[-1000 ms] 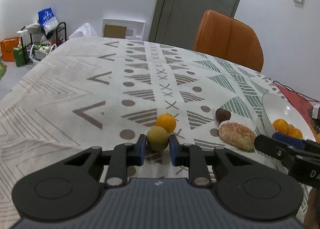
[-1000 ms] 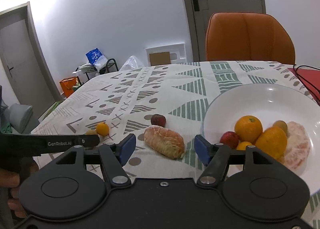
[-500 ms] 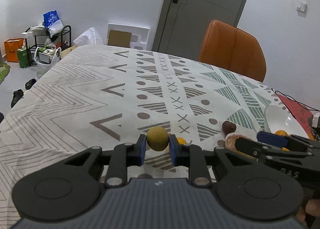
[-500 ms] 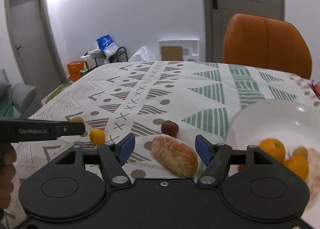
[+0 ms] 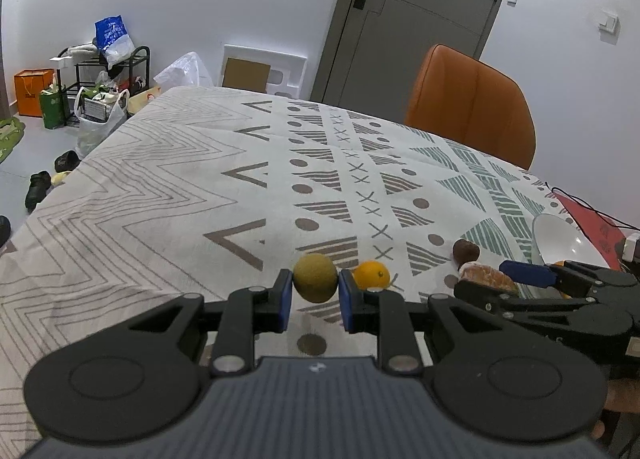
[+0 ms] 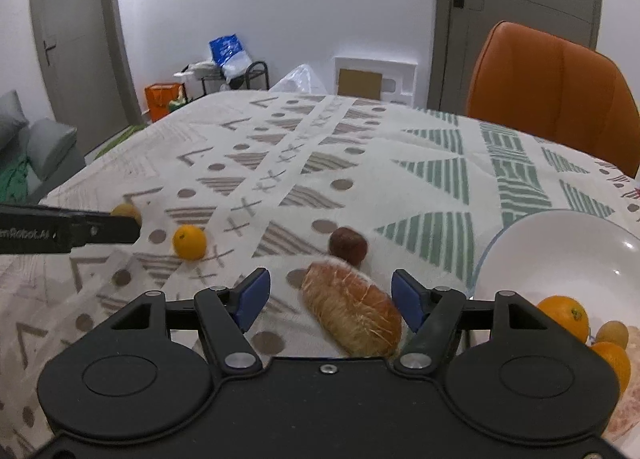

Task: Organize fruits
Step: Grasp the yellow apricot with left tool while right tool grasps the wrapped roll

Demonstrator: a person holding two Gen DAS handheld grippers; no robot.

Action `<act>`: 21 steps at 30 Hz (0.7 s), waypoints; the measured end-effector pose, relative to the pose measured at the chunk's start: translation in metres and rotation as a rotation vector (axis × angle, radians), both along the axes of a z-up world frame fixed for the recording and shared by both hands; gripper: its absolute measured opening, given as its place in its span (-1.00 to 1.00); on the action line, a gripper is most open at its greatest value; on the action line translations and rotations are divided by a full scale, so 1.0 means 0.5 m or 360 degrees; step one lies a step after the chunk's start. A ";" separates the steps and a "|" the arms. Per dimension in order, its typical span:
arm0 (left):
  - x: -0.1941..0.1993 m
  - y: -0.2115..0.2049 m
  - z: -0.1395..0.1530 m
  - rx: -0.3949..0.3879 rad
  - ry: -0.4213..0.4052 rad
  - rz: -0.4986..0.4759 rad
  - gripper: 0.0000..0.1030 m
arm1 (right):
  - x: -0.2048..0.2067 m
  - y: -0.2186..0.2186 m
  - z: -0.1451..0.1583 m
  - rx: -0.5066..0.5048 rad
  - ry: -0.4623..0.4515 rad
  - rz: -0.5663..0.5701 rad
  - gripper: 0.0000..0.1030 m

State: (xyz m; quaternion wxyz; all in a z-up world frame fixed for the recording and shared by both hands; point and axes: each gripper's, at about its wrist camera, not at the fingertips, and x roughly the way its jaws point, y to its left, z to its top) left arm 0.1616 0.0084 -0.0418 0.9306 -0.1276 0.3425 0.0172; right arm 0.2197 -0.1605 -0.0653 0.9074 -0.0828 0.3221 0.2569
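Your patterned tablecloth (image 5: 160, 195) fills both views, and the white bowl (image 6: 560, 243) sits at 3 o'clock in the right wrist view, already holding oranges. The peeled citrus piece (image 6: 352, 309) lies between the wide-open fingers of your right gripper (image 6: 332, 299), which grips nothing. A dark round fruit (image 6: 347, 245) rests just behind it, and a small orange (image 6: 189, 241) lies at 10 o'clock. Your left gripper (image 5: 315, 301) is closed on the yellow-green fruit (image 5: 315, 277), lifted above the cloth. This fruit is round and may slip out if you swing quickly toward the bowl. The two grippers are also near, so they could collide.
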 end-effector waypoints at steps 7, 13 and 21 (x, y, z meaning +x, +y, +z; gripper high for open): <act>-0.012 0.000 -0.004 -0.0018 -0.0007 0.0000 -0.55 | -0.052 0.022 0.003 0.0022 0.0015 0.0159 0.23; -0.031 0.004 -0.011 -0.0034 -0.0003 -0.0002 -0.55 | -0.063 0.034 0.000 0.0031 -0.0001 0.0111 0.21; -0.048 0.023 -0.004 -0.0041 -0.0022 0.0029 -0.55 | -0.050 0.051 -0.016 -0.0057 -0.0058 -0.0020 -0.32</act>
